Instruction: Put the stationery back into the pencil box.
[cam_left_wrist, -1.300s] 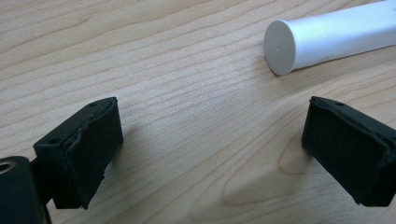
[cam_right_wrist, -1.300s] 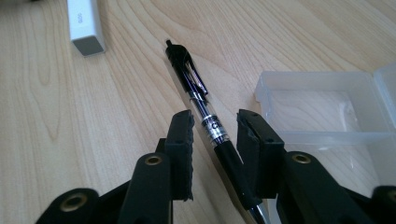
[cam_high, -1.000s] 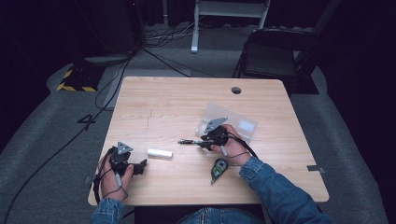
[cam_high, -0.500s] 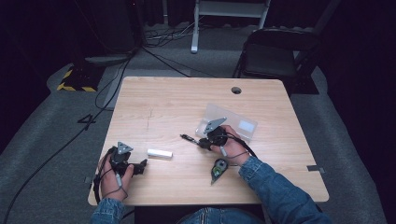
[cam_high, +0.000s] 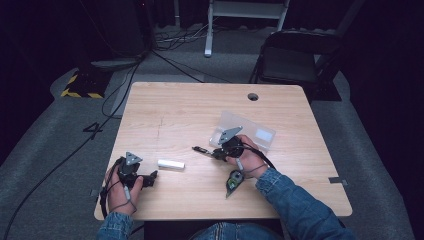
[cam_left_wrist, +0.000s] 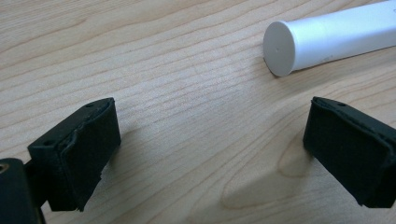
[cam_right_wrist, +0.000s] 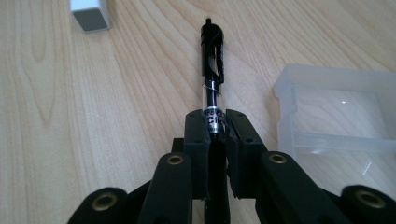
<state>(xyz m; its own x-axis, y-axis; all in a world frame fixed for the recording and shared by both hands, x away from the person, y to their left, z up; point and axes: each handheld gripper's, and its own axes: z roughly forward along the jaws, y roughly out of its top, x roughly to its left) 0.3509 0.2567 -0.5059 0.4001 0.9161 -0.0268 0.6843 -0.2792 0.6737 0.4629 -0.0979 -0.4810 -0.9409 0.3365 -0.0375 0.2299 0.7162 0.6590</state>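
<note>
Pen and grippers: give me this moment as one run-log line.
right gripper: shut on pen | left gripper: open, nothing held, near white tube | clear box: beside pen | table

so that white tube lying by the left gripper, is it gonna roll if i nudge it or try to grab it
Probably. The white tube is round with a flat end cap and lies on its side on the smooth wooden table, so a sideways nudge would likely roll it. Its surface looks smooth, perhaps slippery. The open left gripper should close across its width.
</note>
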